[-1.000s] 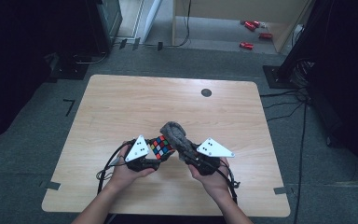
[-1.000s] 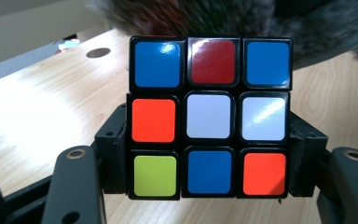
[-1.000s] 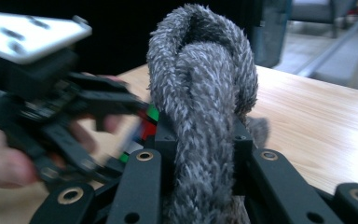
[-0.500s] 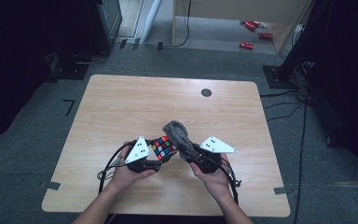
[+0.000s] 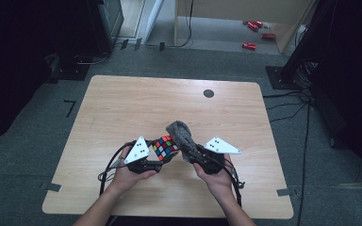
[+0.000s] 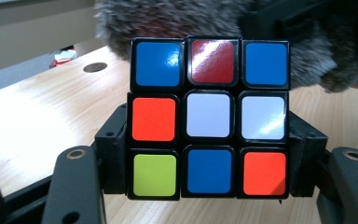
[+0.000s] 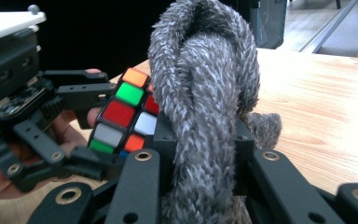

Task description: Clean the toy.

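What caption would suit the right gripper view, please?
Right gripper clamps a fuzzy grey cloth against a multicoloured puzzle cube.

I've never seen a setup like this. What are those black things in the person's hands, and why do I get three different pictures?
No robot here: a person holds a hand-operated claw in each hand over a wooden table. The high view looks down from above; each of the other two pictures comes from a small camera riding on one claw, looking along its black jaws. The left claw is shut on a colourful puzzle cube, clamped from both sides. The right claw is shut on a bunched grey fuzzy cloth, held right against the cube, as if to wipe it. The white three-cornered plates are parts of the claws. The table also has a small dark round hole.
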Demonstrator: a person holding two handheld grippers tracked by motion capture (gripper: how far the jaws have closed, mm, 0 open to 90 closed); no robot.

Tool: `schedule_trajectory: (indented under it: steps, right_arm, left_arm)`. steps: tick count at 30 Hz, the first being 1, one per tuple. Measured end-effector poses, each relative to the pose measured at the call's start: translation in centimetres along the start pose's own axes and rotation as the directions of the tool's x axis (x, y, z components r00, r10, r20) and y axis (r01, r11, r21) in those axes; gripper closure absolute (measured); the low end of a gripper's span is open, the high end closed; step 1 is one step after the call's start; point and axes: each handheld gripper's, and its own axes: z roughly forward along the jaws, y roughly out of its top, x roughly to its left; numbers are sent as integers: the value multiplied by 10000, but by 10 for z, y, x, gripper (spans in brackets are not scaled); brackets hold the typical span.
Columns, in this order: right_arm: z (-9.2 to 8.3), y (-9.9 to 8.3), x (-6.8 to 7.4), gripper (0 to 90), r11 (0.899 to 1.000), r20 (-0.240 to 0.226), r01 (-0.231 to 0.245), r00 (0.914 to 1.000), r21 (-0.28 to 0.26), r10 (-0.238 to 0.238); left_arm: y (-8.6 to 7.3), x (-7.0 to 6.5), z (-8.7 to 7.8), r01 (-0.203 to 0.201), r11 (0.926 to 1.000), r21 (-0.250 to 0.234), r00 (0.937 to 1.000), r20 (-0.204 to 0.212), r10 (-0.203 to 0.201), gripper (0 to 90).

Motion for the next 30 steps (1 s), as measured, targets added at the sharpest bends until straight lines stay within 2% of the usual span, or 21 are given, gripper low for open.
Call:
schedule_trajectory:
  steps: [3, 7, 12, 17, 21, 25, 27, 30]
  right_arm:
    - [0, 1, 8, 729, 9997, -89, 258, 9996, -3, -258]
    - [-3, 4, 15, 728, 9988, -367, 427, 9984, -231, -435]
    - [-3, 4, 8, 726, 9995, -288, 134, 9995, -295, -143]
    - [-1, 1, 2, 727, 9998, -103, -120, 9999, -133, 119]
    - [-3, 3, 11, 726, 9995, -107, 258, 9996, -182, -260]
    - [-5, 6, 19, 725, 9982, -292, 503, 9983, -341, -513]
    - [-5, 6, 17, 725, 9984, -282, 421, 9987, -374, -431]
    - [-3, 4, 8, 725, 9993, -71, 190, 9998, -315, -193]
  left_arm:
    - [-1, -2, 2, -69, 9999, 113, 10000, -15, 70, 346]
    - [-1, -7, 6, -193, 9997, 180, 9997, 171, 189, 346]
    - [1, -7, 4, -132, 9999, 85, 9995, 289, 130, 345]
    - [2, 1, -2, 124, 9998, -122, 9999, 94, -123, 345]
    - [1, 0, 1, 179, 9998, 6, 9996, 234, -179, 345]
    - [1, -7, 5, -60, 9998, 169, 9990, 436, 53, 345]
    - [2, -9, 5, -167, 9997, 158, 9988, 467, 160, 346]
    - [3, -6, 3, -35, 10000, 48, 9987, 512, 32, 346]
